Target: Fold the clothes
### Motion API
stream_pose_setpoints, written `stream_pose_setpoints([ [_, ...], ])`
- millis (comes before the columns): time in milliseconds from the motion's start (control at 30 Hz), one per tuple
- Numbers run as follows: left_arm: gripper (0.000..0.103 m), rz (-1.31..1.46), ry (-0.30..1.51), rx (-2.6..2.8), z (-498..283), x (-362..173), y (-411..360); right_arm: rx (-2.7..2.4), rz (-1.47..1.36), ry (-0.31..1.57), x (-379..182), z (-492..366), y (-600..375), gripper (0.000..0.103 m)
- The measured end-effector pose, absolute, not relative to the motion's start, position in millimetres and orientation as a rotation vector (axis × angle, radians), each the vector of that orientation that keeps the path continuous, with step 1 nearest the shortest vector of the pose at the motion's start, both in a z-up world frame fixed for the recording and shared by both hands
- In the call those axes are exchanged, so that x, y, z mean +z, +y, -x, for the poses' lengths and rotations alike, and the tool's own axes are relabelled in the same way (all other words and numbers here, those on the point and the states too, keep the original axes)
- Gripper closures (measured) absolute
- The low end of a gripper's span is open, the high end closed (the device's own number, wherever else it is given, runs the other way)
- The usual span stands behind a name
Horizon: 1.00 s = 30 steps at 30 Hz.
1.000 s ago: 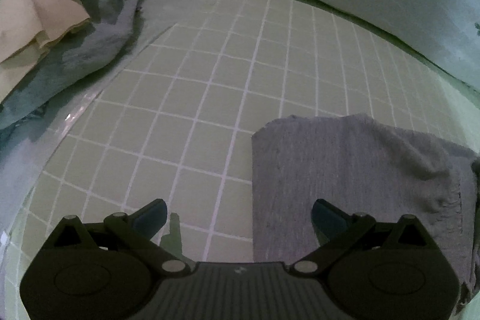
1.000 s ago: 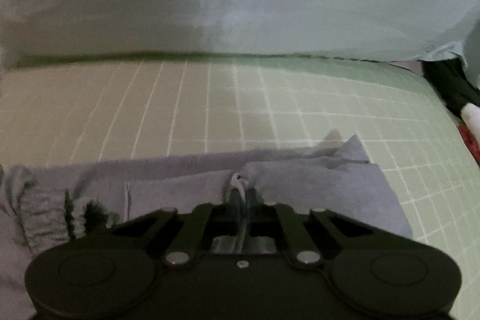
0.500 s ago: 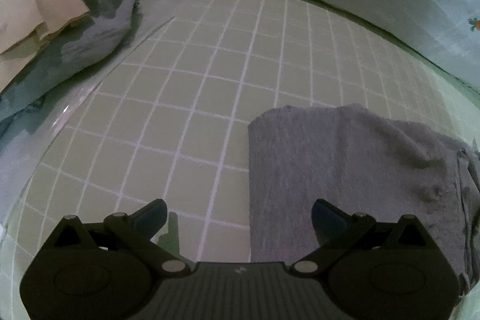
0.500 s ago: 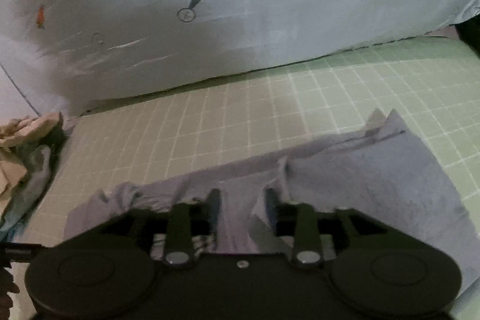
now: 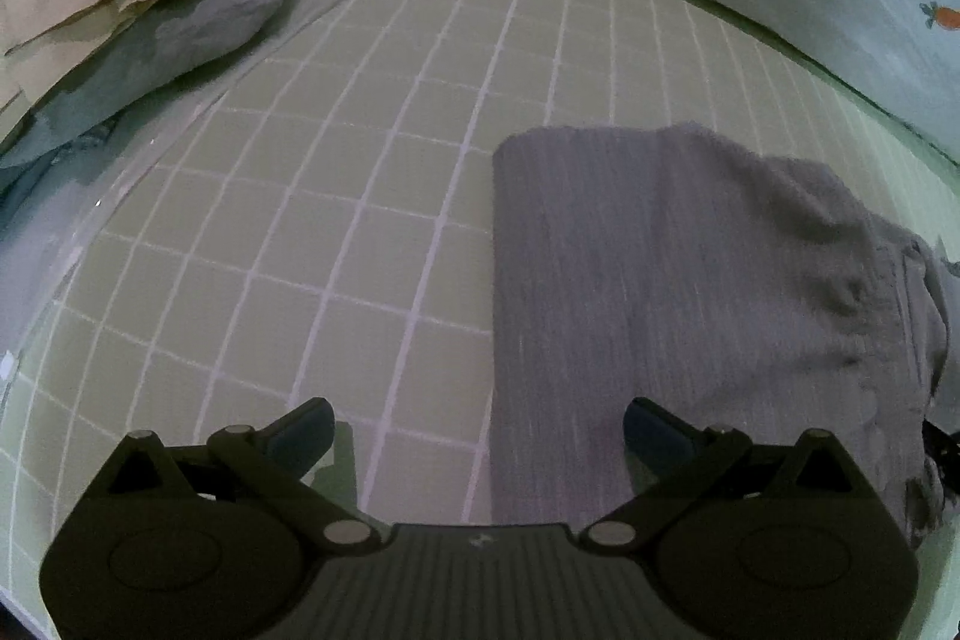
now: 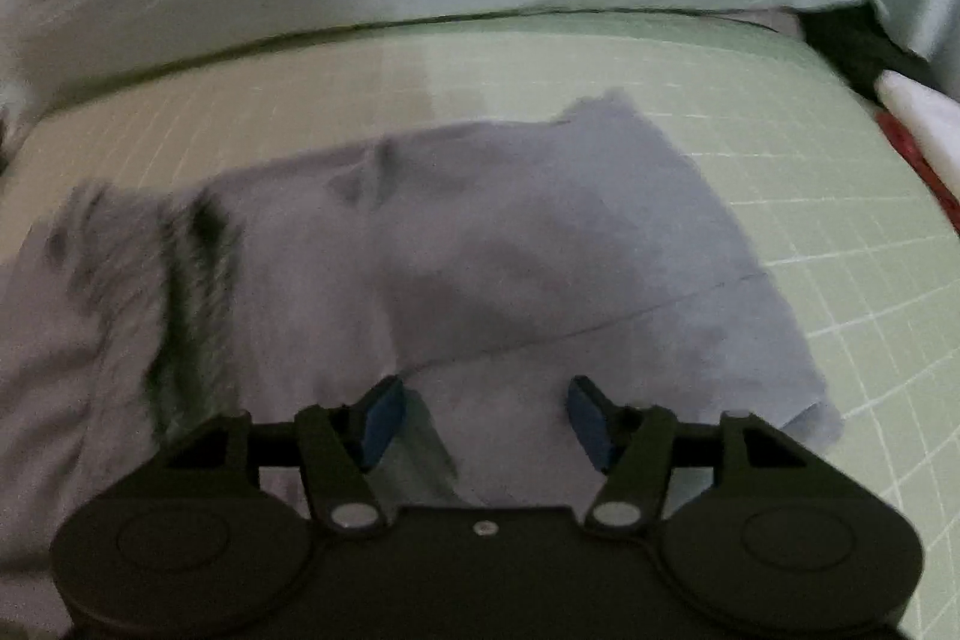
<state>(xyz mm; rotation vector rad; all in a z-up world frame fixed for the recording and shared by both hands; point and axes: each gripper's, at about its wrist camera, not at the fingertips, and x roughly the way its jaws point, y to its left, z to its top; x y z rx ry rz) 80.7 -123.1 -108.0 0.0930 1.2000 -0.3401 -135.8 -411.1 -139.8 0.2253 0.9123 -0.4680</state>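
Left gripper [image 5: 477,427] spread, empty, over grid mat [image 5: 336,196]; grey garment [image 5: 678,292] ahead-right, under right fingertip, long axis running forward. Right gripper [image 6: 483,415] spread above garment, long axis left-right.

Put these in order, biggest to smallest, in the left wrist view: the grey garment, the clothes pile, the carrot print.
1. Grey garment, though it lies nearest the camera.
2. Clothes pile, partly cut off by the picture's edge, so unsure.
3. Carrot print, clearly smallest.

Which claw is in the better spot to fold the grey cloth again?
Probably the right claw: it's open directly over the grey knit cloth. The open left claw straddles its edge.
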Motion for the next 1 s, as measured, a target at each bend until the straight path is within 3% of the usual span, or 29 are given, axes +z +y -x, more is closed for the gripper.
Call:
stream_pose_setpoints([
  [233, 0.001, -0.101, 1.208, -0.342, -61.4, -108.1, -119.7, -0.430, -0.182, 0.795, -113.7, 153.1, -392.2, 0.040],
  [567, 0.005, 0.044, 1.235, -0.389, -57.5, -115.9, -117.4, -0.604, -0.249, 0.814, -116.0, 179.0, -419.1, 0.028],
  [667, 0.022, 0.075, 1.213, -0.425, -54.4, -113.9, -121.6, -0.608, -0.252, 0.820, -117.3, 184.8, -418.7, 0.027],
  [767, 0.049, 0.125, 1.202, -0.462, -52.4, -112.3, -124.0, -0.627, -0.259, 0.822, -116.2, 192.4, -423.0, 0.027],
  [833, 0.091, 0.146, 1.183, -0.454, -50.7, -109.7, -125.8, -0.639, -0.264, 0.823, -115.5, 197.5, -425.8, 0.027],
  [1000, 0.095, 0.175, 1.049, -0.506, -43.0, -74.7, -135.7, -0.655, -0.272, 0.824, -113.1, 208.7, -438.0, 0.027],
])
